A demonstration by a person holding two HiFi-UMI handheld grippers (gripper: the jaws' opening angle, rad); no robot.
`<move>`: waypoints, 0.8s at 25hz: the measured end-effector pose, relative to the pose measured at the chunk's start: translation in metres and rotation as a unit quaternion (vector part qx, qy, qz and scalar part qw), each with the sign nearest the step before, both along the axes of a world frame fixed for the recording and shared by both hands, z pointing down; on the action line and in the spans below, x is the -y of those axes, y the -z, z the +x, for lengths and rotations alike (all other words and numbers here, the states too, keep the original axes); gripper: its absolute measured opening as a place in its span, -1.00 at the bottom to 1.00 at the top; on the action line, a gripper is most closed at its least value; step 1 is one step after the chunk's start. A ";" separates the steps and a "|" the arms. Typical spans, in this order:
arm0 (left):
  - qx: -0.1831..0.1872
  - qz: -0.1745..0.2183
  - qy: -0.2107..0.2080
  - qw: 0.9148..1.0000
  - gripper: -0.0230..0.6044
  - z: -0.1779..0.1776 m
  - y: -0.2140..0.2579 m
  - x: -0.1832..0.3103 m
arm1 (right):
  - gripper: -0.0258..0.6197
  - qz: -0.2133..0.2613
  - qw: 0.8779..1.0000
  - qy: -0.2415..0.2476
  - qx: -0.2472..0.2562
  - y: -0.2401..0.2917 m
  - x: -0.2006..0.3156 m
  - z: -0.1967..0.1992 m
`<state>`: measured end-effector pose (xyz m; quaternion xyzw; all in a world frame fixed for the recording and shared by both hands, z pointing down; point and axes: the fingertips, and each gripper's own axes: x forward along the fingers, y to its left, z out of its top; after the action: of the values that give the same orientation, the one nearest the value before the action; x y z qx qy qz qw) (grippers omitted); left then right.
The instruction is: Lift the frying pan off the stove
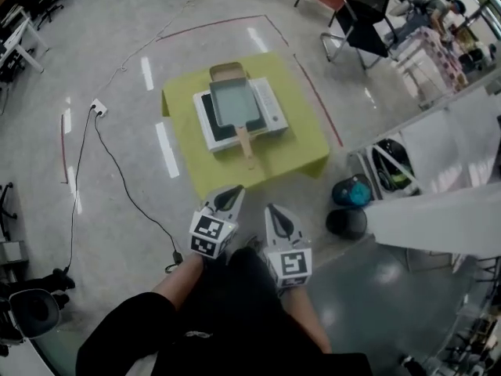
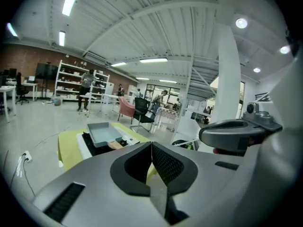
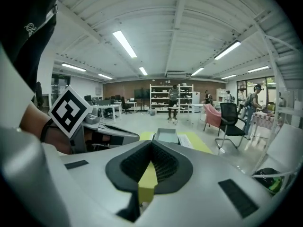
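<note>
Setup: low yellow-green table (image 1: 301, 153) with a white stove (image 1: 271, 110) at its middle. The frying pan (image 1: 233, 103) sits flat on the stove. It is rectangular, grey and looks empty. Its wooden handle (image 1: 245, 141) sticks out over the stove's front toward the near edge of the table.

Tools: left gripper (image 1: 229, 199) and right gripper (image 1: 279, 222) are side by side, short of the near edge and well apart from the pan. On both, the jaws are pressed together with nothing between them, so both must spread before any grip.

Handling (judgement): the pan is metal and stiff, probably moderately heavy, with its weight ahead of the handle. The wood should grip better than the metal rim. Take the handle close to the pan body to limit drooping, squeeze firmly and lift straight up. A tilting pan could slide out.
</note>
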<state>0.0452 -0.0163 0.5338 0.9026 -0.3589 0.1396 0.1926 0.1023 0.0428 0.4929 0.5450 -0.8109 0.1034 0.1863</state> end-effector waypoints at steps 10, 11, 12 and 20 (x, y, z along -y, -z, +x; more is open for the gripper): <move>-0.009 -0.042 0.089 0.995 -0.79 0.018 -0.014 -0.009 | -0.87 0.024 0.997 0.076 0.021 0.006 0.019 0.038; -0.022 -0.052 0.095 0.994 -0.79 0.020 -0.015 -0.010 | -0.87 0.021 0.997 0.076 0.026 0.006 0.018 0.041; -0.040 -0.062 0.101 0.992 -0.78 0.022 -0.015 -0.008 | -0.87 0.019 0.996 0.078 0.030 0.005 0.019 0.043; -0.123 -0.116 0.144 0.975 -0.78 0.021 -0.038 0.028 | -0.87 -0.001 0.997 0.076 0.027 -0.009 0.041 0.058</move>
<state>0.0663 -0.0441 0.5717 0.8230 -0.4403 0.0391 0.3567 0.1601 0.0013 0.5017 0.4784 -0.8547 0.1048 0.1721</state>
